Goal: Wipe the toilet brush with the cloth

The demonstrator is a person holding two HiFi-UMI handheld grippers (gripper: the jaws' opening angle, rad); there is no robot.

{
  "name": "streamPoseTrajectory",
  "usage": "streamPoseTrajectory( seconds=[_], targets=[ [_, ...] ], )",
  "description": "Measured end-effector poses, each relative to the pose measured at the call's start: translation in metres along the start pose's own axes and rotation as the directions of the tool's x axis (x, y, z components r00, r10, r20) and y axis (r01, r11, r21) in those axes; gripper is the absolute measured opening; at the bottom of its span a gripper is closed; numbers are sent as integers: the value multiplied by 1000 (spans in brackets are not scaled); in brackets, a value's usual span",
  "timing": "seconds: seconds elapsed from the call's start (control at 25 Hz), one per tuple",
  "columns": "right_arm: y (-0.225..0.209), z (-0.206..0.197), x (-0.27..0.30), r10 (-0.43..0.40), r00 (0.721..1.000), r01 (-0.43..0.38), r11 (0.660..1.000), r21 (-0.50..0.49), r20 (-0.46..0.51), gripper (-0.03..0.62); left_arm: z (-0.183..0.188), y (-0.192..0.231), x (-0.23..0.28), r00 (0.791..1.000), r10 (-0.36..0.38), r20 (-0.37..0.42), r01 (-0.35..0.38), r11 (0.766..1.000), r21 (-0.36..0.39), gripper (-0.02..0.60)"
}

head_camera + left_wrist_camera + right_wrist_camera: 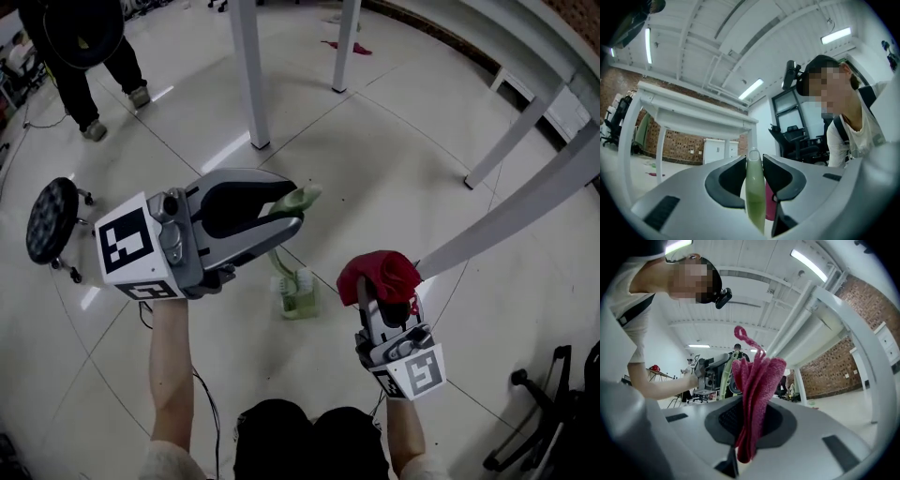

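Observation:
My left gripper [298,204] is shut on the pale green handle [304,196] of the toilet brush. The brush's stem runs down to its white-bristled head [296,292] near the tiled floor. In the left gripper view the handle [754,192] stands upright, pinched between both pads. My right gripper [380,289] is shut on a bunched red cloth [379,272], which sticks up out of the jaws [757,390]. The cloth is to the right of the brush head and apart from it. In the right gripper view the left gripper [712,373] and the green brush stem [724,378] show beyond the cloth.
White table legs [249,75] [344,42] stand ahead, and slanted white legs [511,220] rise at right. A black stool [52,220] is at left, a chair base [544,412] at bottom right. A person [89,56] stands at top left.

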State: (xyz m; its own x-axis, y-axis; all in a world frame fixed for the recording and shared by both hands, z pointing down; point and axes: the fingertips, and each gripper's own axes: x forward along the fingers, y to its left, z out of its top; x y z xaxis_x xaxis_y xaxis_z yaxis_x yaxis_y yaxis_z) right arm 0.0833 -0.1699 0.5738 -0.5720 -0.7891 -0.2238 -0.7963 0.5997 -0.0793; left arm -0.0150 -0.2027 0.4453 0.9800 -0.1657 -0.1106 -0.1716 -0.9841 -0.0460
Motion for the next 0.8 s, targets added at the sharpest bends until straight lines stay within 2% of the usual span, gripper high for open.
streamPoseTrajectory(
  seconds=[0.08,0.16,0.28,0.4,0.52,0.64,0.8],
  targets=[
    [5,75,35,41,999,-42,999,12,34,32,61,11,4,1000,1,24,-1,1000,-3,118],
    [17,175,71,81,994,-84,996,42,74,32,137,23,9,999,23,30,-23,999,-25,118],
    [40,355,131,122,981,-136,987,83,150,32,277,40,13,998,61,23,-59,994,-88,118],
    [65,536,176,132,964,-167,976,140,230,32,429,34,17,996,78,44,-69,984,-165,117],
    [88,684,196,134,949,-196,960,202,285,32,560,16,23,990,126,68,-110,972,-209,117],
    [119,772,198,187,921,-269,940,211,341,32,648,-5,30,980,151,128,-122,970,-213,117],
    [153,816,179,219,875,-347,906,244,432,32,710,-52,37,981,99,164,-81,990,-117,117]
  ],
)
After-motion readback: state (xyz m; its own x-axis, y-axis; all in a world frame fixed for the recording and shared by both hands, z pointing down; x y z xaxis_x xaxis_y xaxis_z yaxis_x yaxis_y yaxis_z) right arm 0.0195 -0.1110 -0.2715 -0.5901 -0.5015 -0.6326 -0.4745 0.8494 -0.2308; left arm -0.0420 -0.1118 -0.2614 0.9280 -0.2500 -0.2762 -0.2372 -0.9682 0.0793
